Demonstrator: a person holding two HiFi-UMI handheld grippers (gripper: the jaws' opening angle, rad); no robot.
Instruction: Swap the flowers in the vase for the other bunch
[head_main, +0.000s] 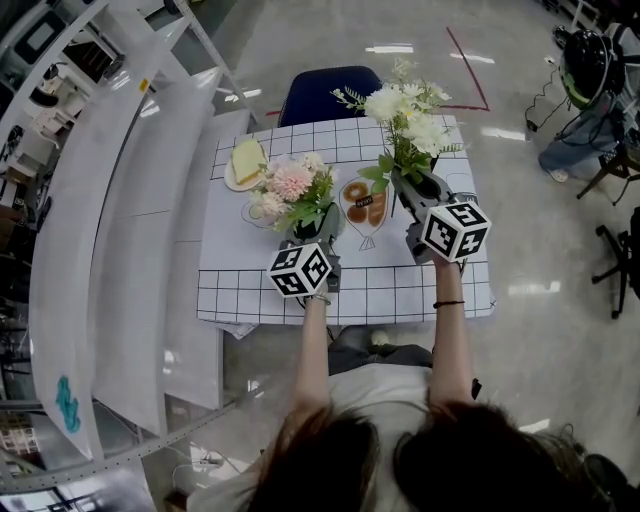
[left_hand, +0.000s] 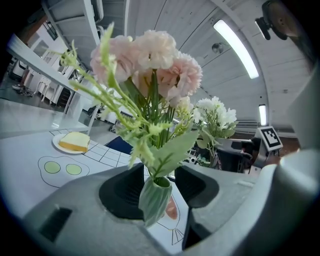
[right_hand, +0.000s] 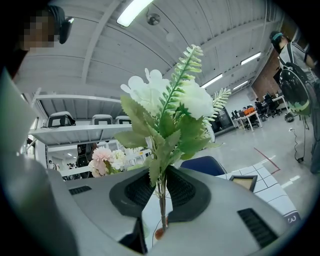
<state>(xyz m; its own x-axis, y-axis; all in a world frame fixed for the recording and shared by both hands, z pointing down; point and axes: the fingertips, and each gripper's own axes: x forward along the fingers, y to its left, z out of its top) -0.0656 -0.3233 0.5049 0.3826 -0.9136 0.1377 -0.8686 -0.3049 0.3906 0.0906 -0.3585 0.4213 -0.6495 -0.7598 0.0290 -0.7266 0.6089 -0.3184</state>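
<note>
Hair and shoulders of the person fill the near edge of the head view, and both forearms reach out over the grid-printed table. At the end of the left one, the left gripper has its jaws spread wide, with the ribbed green vase sitting between them. A sliver of table shows between the vase and the right-hand pad; on the other side I cannot tell whether pad and vase touch. From the vase the pink flowers rise straight above the jaws.

Beside it, the right gripper is clamped on the thin stems of the white bunch. That bunch stands upright above its jaws, with the stem ends poking out just below the pads. The two bouquets are near each other, not touching.

Beyond the left gripper's tips and off to its left lies a plate with a pale yellow slice. A blue chair stands past the table's far edge.
</note>
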